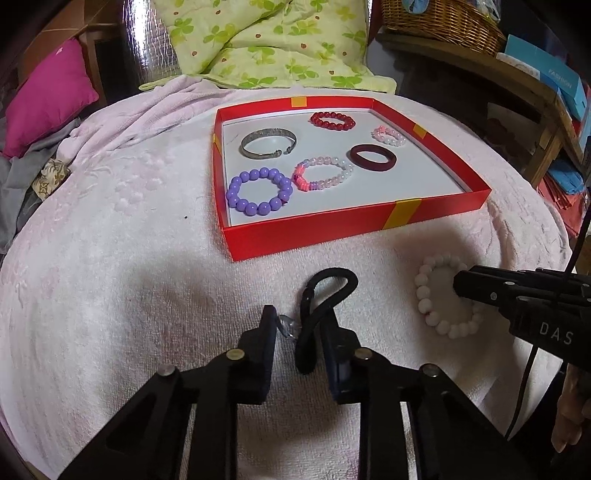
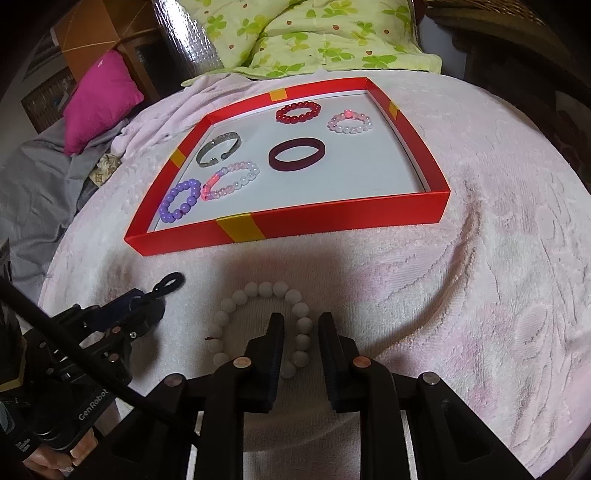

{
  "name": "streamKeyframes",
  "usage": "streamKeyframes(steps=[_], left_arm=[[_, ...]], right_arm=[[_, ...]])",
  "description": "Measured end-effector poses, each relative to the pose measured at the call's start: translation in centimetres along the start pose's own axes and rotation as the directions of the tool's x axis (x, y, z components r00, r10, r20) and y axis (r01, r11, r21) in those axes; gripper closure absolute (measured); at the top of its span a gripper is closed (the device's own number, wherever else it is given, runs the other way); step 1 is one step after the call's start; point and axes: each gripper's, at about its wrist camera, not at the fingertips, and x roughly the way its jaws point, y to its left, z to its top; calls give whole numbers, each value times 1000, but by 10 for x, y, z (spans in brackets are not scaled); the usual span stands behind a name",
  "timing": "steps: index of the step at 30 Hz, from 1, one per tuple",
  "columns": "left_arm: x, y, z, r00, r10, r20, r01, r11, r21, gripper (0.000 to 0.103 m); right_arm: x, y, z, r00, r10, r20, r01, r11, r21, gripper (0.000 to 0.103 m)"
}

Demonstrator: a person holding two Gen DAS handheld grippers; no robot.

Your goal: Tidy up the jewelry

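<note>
A red tray (image 1: 317, 232) (image 2: 332, 225) on the pink towel holds several bracelets: a purple beaded one (image 1: 258, 191), a silver cuff (image 1: 267, 143), a pink-white beaded one (image 1: 323, 172), a dark red bangle (image 1: 373, 158), a red beaded one (image 1: 331, 120) and a small pink one (image 1: 388, 135). My left gripper (image 1: 301, 323) is open around a black hair tie (image 1: 325, 295) with a clear charm, on the towel. My right gripper (image 2: 301, 325) is open around the right side of a white beaded bracelet (image 2: 258, 291) (image 1: 436, 295).
A green floral quilt (image 1: 273, 40) and a magenta cushion (image 1: 48, 99) lie behind the tray. Wooden shelves with a wicker basket (image 1: 443, 18) and blue boxes stand at the right. Grey cloth (image 2: 33, 177) lies at the left.
</note>
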Motion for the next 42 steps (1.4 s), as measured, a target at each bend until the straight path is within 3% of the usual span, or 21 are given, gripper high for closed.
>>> streamKeyframes(steps=[8,19,21,24,31,32,33,42], left_arm=[[-4,0,-1,1000,-19,6,19,1000,1,89],[-12,10,-1,999,-49,15,49,999,-20,92],[-11,14,0,999,-53,11,53,998,-29,92],[-12,20,0,998,-56,7,57,997,-48,91],[-13,20,-1,998,-70,12,70,997,-37,92],[-14,20,-1,997,-73,14,73,997,-36,92],[-14,19,-1,997,-73,16,74,997,-38,91],[-21,22,1,997,-59,43,60,997,-39,92]], right_arm=[[-3,-6,1,1000,29,11,-29,999,39,87],[-6,-13,2,998,64,11,-64,995,74,88],[-5,-14,2,997,76,2,-76,993,89,86],[-5,-15,2,995,104,-3,-103,989,108,75],[0,0,-1,999,36,1,-36,999,11,77],[0,4,-2,1000,10,8,-9,1000,-19,81],[-1,8,-3,999,-28,18,29,998,-51,93],[-24,10,0,989,-53,137,65,994,-82,92]])
